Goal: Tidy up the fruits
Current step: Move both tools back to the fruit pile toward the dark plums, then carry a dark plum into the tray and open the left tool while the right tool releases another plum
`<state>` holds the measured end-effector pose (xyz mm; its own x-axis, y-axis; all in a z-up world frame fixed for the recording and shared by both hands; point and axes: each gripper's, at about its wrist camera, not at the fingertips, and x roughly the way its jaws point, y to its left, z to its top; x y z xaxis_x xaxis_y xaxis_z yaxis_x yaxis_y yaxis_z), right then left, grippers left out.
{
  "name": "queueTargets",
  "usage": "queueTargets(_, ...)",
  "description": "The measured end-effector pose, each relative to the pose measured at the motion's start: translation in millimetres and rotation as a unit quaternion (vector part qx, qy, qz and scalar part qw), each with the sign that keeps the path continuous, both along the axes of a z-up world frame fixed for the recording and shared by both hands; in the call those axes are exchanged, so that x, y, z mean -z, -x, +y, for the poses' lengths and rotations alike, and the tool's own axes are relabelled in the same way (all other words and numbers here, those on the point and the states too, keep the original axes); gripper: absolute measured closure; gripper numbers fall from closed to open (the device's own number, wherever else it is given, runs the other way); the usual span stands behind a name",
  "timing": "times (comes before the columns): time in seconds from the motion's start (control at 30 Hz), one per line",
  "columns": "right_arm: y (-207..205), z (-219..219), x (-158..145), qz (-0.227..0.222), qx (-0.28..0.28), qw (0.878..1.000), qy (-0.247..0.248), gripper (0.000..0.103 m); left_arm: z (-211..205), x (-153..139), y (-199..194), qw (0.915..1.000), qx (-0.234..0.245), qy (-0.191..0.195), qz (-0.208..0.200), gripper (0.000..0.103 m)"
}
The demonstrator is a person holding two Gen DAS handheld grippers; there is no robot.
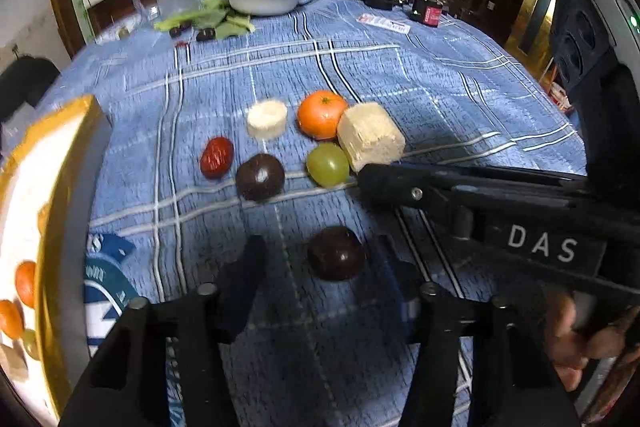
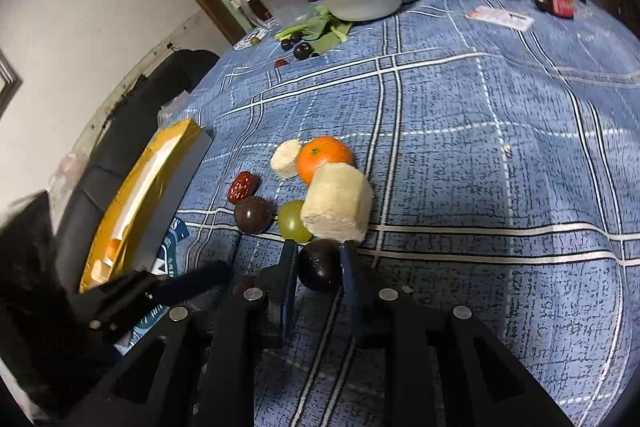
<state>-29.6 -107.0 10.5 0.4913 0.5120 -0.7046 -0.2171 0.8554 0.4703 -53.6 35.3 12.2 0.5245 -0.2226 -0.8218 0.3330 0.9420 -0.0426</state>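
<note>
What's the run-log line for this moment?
left gripper: open, empty | right gripper: shut, near plum by fingers, grip unclear | tangerine, grape, date: on cloth

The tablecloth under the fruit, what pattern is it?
The tablecloth is mottled blue with white and dark check lines, clearest in the right wrist view.

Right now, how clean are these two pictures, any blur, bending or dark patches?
Left wrist view: the yellow box at the left edge is smeared, plaid lines bow outward, the fruit stays sharp. Right wrist view: the pale cube looks slightly soft, the left corner is dark, the table curves like a dome.
</note>
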Motion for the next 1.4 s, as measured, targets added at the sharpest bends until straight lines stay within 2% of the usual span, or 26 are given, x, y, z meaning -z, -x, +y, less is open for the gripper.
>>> queueTargets(0.07,-0.3,-0.3,0.2,0.002,0.001,1.0,-0.003,0.08,-3.3,-0.1,0.7,0.9999,0.005,-0.006,-0.007,0.075)
queueTargets(0.1,0.0,0.4,0.0,0.001,0.0,1.0,-0.002,0.08,-4.2,-0.2,1.7,0.9999,0.011,0.0,-0.006,0.078)
queueTargets(0.2,0.6,2.3,-1.0,-0.005,-0.001,1.0,0.007,0.08,-9.7,-1.5,7.1,0.9994,0.014,-0.021,-0.023,0.078)
queueTargets(0.47,3.5,-1.2,-7.4,-0.026,-0.001,1.0,-0.002,0.08,13.4,-23.3,25.9,0.9986,-0.012,0.006,-0.05,0.078)
queueTargets(0.6,8.6,-3.8,-15.2,-0.045,-0.013,0.998,-0.04,0.08,47.8,-37.0,36.8,0.9967,-0.048,0.031,-0.057,0.078)
queueTargets(0.77,8.8,-5.6,-13.2,-0.03,-0.025,0.995,-0.087,0.079,99.1,-50.5,50.6,0.9903,-0.105,0.065,-0.063,0.078)
queueTargets(0.87,7.8,-8.4,-7.6,-0.01,-0.021,0.993,-0.112,0.079,129.1,-58.4,60.7,0.985,-0.139,0.071,-0.074,0.078)
queueTargets(1.0,9.1,-6.5,-7.5,0.001,-0.011,0.992,-0.123,0.079,169.3,-66.5,71.4,0.9772,-0.182,0.065,-0.088,0.078)
queueTargets(1.17,18.1,23.2,-25.2,-0.003,-0.033,0.993,-0.109,0.079,214.2,-73.6,67.0,0.9719,-0.214,0.04,-0.089,0.078)
queueTargets(1.4,25.7,119.6,-65.8,-0.027,-0.123,0.988,-0.085,0.079,260.2,-72.3,23.5,0.9692,-0.237,0.03,-0.059,0.077)
